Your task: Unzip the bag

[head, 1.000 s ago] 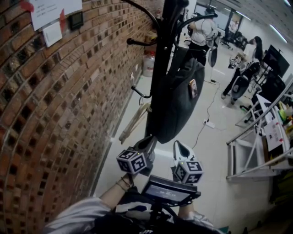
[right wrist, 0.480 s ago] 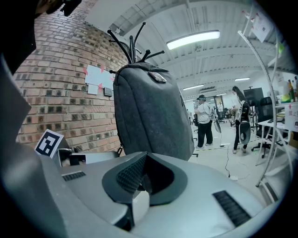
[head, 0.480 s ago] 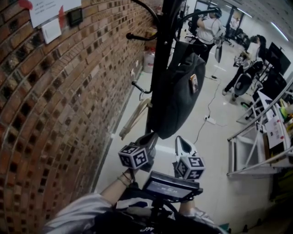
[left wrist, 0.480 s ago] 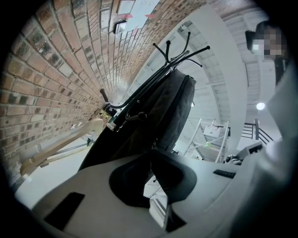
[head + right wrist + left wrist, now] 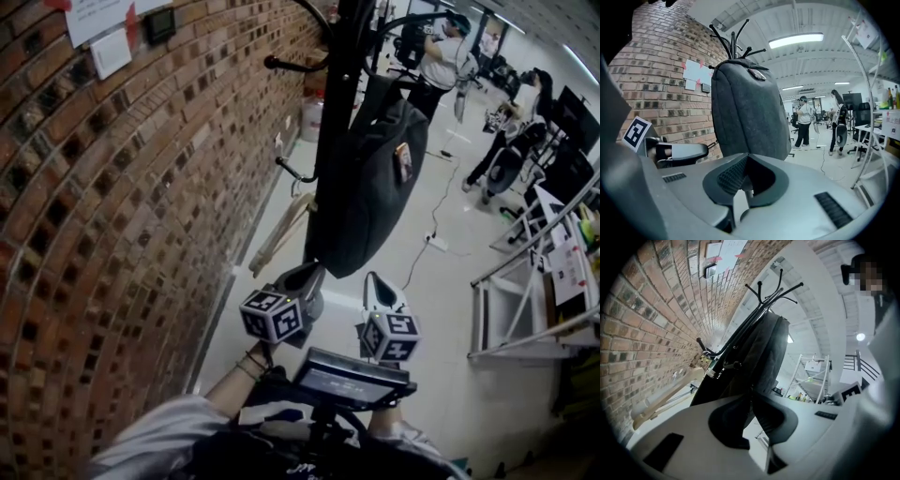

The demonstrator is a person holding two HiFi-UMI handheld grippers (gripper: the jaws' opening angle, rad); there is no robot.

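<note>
A dark grey bag (image 5: 361, 187) hangs from a black coat stand (image 5: 337, 84) beside the brick wall; a small tag shows on its side. My left gripper (image 5: 307, 277) is just under the bag's lower left corner, jaws shut and empty. My right gripper (image 5: 380, 284) is below the bag's bottom right, also shut with nothing in it. In the left gripper view the bag (image 5: 761, 352) hangs straight ahead against the stand's pole. In the right gripper view the bag (image 5: 745, 108) fills the middle, close above the jaws. No zipper pull is clearly visible.
The brick wall (image 5: 122, 187) runs along the left. Wooden pieces (image 5: 281, 234) lean at its base. A metal rack (image 5: 525, 300) stands at the right. A cable and power strip (image 5: 433, 242) lie on the floor. People (image 5: 436, 61) stand far back.
The head view has shifted slightly. Both grippers stay shut just under the bag, raised a little.
</note>
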